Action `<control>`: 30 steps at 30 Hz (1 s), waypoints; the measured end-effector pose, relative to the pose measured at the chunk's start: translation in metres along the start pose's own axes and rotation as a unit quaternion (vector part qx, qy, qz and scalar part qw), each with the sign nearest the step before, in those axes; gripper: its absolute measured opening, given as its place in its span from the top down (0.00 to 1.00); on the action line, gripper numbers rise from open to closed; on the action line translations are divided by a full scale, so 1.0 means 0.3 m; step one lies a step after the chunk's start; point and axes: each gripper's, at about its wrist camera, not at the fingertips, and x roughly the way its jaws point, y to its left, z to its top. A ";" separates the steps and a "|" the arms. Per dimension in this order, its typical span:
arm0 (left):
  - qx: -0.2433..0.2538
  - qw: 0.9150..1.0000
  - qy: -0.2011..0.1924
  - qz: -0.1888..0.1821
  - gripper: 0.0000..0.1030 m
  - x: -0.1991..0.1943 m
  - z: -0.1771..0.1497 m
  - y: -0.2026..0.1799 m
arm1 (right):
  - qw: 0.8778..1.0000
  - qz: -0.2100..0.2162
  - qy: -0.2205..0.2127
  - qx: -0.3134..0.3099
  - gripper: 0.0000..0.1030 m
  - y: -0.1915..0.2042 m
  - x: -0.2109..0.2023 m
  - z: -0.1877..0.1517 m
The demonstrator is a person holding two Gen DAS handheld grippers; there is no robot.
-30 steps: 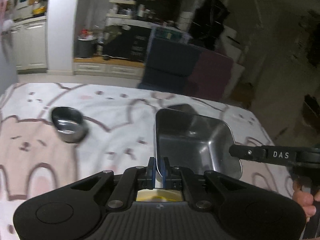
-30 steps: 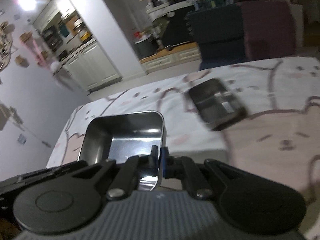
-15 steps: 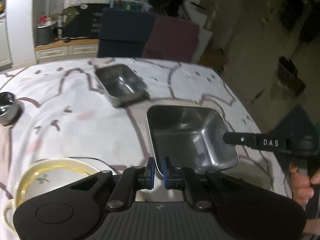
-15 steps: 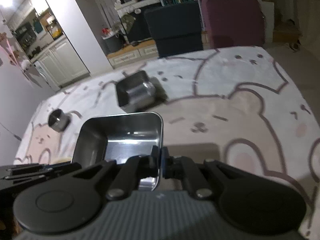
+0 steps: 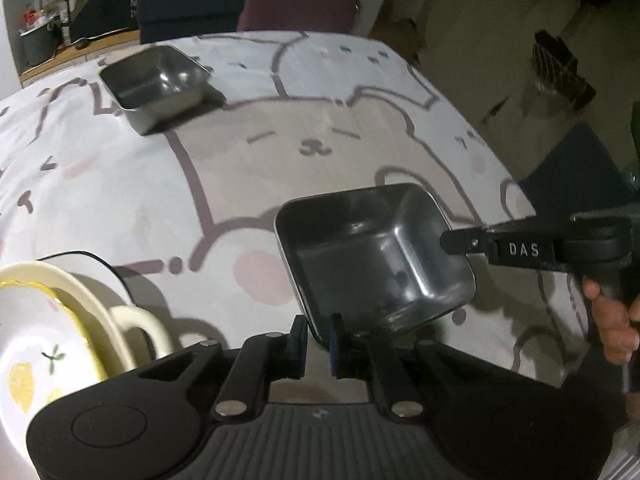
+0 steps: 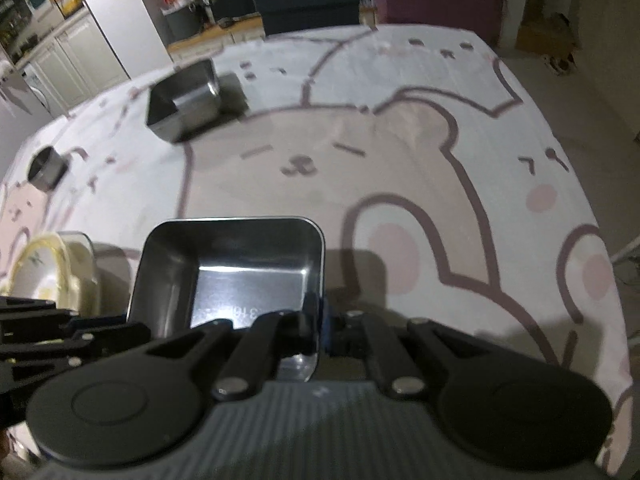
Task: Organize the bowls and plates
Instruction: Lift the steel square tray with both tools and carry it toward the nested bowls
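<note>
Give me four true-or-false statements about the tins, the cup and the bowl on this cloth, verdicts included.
1. The right gripper is shut on the wall of a square steel tin. True.
2. A second steel tin stands farther back on the bear-print cloth. True.
3. The small round steel cup sits inside that far tin. False: it stands apart on the cloth, left of it.
4. The lemon-print bowl lies right of the gripped tin. False: it lies left.

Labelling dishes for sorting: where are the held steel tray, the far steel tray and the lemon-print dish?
held steel tray (image 6: 224,272): right wrist view, inside floor.
far steel tray (image 5: 160,76): left wrist view, inner wall.
lemon-print dish (image 5: 44,340): left wrist view, inner face.
</note>
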 end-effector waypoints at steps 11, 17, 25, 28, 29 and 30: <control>0.014 1.000 0.021 -0.004 0.88 0.036 -0.015 -0.021 | 0.999 -0.014 0.028 -0.009 0.96 -0.035 0.045 -0.039; 0.018 0.999 0.025 -0.010 0.87 0.038 -0.016 -0.019 | 0.999 -0.015 0.033 -0.007 0.96 -0.034 0.049 -0.036; 0.027 0.999 0.027 -0.014 0.84 0.037 -0.021 -0.018 | 0.999 -0.013 0.039 -0.008 0.96 -0.036 0.058 -0.035; 0.029 0.999 0.026 -0.014 0.83 0.032 -0.020 -0.019 | 0.999 -0.014 0.043 -0.014 0.93 -0.030 0.066 -0.038; 0.029 0.999 0.026 -0.015 0.81 0.030 -0.021 -0.019 | 0.999 -0.015 0.043 -0.015 0.91 -0.028 0.066 -0.040; 0.030 0.999 0.026 -0.016 0.80 0.028 -0.021 -0.019 | 0.999 -0.018 0.042 -0.016 0.91 -0.027 0.064 -0.040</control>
